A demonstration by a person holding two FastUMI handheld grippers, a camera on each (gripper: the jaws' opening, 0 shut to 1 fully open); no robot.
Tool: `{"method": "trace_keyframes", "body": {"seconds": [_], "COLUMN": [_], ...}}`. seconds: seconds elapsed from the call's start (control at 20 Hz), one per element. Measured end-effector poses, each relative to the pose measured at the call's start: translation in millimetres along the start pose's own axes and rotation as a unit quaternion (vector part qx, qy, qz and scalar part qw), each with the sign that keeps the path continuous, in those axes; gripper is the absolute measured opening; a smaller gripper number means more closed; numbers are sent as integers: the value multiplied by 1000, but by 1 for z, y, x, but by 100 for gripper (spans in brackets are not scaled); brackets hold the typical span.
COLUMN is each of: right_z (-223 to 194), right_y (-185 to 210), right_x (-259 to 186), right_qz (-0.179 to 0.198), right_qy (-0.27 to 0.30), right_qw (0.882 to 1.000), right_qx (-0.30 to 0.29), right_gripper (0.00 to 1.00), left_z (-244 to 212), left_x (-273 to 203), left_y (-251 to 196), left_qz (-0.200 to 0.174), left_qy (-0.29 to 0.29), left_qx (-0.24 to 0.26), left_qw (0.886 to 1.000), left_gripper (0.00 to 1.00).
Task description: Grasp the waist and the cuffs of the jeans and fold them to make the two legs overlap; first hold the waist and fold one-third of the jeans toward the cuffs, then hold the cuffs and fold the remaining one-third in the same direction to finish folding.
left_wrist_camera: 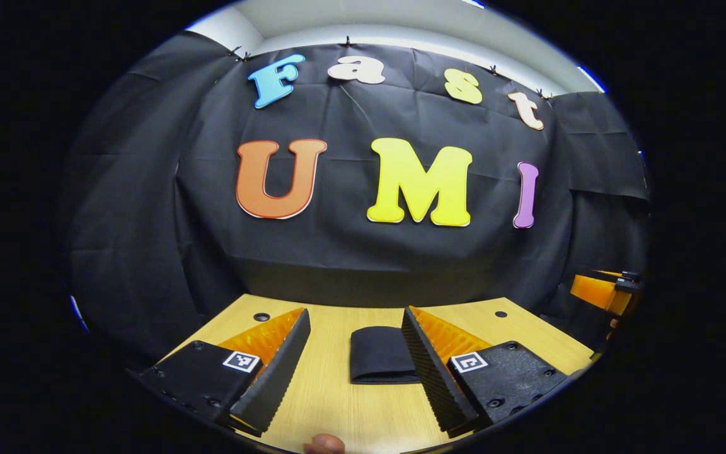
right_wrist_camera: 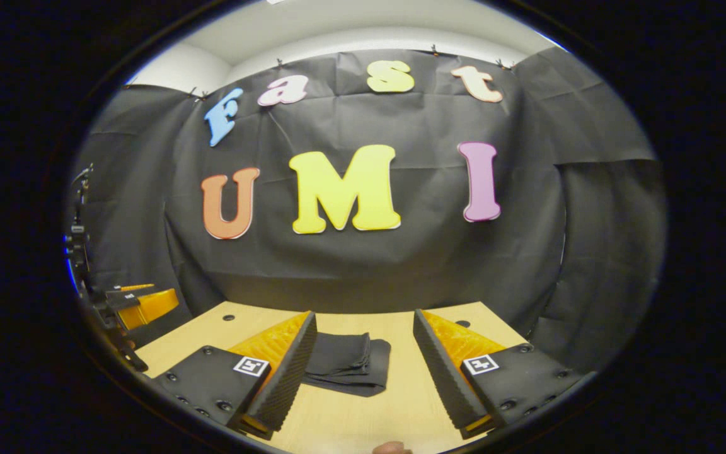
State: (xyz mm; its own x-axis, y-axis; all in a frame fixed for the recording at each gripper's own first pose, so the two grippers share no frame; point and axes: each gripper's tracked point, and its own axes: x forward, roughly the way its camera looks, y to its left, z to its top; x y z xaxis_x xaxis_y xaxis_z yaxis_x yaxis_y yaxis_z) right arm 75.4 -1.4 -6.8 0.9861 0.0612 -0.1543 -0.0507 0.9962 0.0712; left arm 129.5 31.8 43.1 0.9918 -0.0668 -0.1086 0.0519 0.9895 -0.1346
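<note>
Folded jeans point(left_wrist_camera: 380, 356) on table point(left_wrist_camera: 363, 410) mid, w/ booth wall point(left_wrist_camera: 363, 252) behind.

table point(left_wrist_camera: 527, 334): light wood, small dark holes near far edge | wall point(right_wrist_camera: 401, 265): black cloth | ceiling point(right_wrist_camera: 338, 25): white

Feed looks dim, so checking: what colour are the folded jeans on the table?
Black jeans, plain; clearest in the left gripper view.

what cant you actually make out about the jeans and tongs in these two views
- Jeans: in the left gripper view their right edge is hidden behind a finger of the left tongs.
- Jeans: in the right gripper view their left side is covered by a finger of the right tongs.
- Waist and cuffs: the dark cloth shows no detail to tell them apart.
- The far tongs are cut off at the view's edge, so their jaws cannot be read there.
</note>
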Motion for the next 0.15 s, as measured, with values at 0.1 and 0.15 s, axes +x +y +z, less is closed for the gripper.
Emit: {"method": "trace_keyframes", "body": {"seconds": [0.1, 0.15], "right_z": [-1, -4], "right_y": [10, 16], "right_x": [-10, -13], "right_qz": [2, 5], "right_qy": [-14, -20], "right_qw": [1000, 1000], "right_qx": [-14, -19], "right_gripper": [92, 96], "left_z": [1, 1], "left_x": [-13, -18], "left_y": [1, 1], "left_qz": [2, 4], "left_qy": [-5, -7], "left_qx": [2, 1], "left_qw": [1000, 1000], "left_gripper": [94, 94]}}
